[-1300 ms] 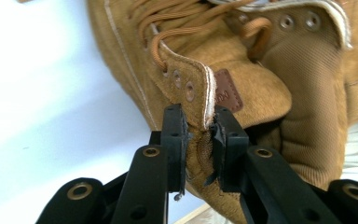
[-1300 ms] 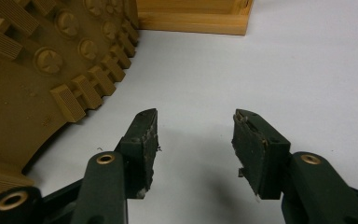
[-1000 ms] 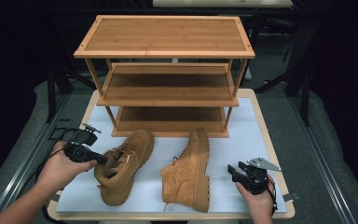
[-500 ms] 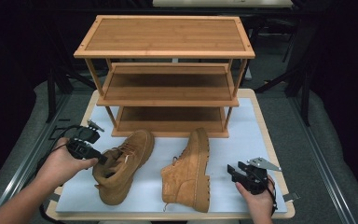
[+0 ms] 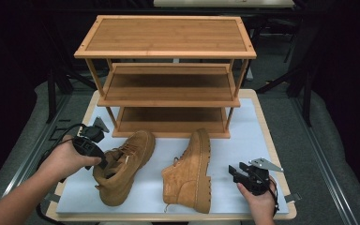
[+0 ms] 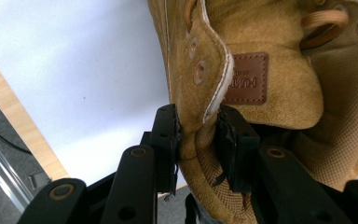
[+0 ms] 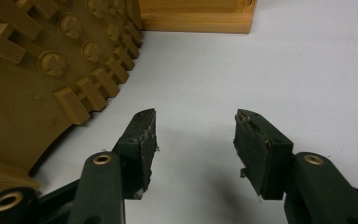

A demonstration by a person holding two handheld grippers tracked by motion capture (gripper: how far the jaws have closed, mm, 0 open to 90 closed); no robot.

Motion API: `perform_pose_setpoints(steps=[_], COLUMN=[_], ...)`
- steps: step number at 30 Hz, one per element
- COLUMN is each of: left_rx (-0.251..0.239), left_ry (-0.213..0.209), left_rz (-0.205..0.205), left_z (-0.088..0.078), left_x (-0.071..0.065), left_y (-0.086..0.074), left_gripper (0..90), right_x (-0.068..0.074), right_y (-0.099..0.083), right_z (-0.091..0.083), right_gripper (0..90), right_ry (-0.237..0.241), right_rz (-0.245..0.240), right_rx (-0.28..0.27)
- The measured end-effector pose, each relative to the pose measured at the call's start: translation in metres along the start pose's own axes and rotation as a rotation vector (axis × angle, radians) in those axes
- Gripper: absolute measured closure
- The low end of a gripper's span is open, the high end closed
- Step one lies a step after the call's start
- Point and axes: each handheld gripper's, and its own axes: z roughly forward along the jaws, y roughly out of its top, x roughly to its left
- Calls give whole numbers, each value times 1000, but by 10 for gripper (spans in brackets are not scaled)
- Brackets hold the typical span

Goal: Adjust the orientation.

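Boots sit on the white table mat [image 5: 262, 140] in front of the wooden shoe rack [image 5: 166, 75]. The left gripper [image 6: 198, 135] pinches the left boot [image 5: 122, 164] at its ankle collar. The right gripper [image 7: 193, 140] has its jaws apart, beside the right boot [image 5: 190, 171], which lies on its side.

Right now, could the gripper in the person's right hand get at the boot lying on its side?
Probably yes. The right gripper is open, and only bare white table lies between it and the boot's sole, close beside it.
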Motion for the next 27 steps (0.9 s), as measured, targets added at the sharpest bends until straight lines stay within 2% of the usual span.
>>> perform_pose_setpoints(steps=[7,10,19,27], left_rx=[22,33,54,67], left_ry=[-19,-35,-34,-27], left_rz=[-22,-46,-42,-45], left_z=[6,8,16,16], left_x=[3,5,5,4], left_y=[1,2,2,3], left_gripper=[698,697,697,745], right_x=[0,1,0,1], right_y=[0,0,0,0], right_z=[0,1,1,1], right_gripper=[479,479,479,479], right_ry=[2,1,1,0], right_rz=[-3,-3,2,4], right_rx=[2,4,3,2])
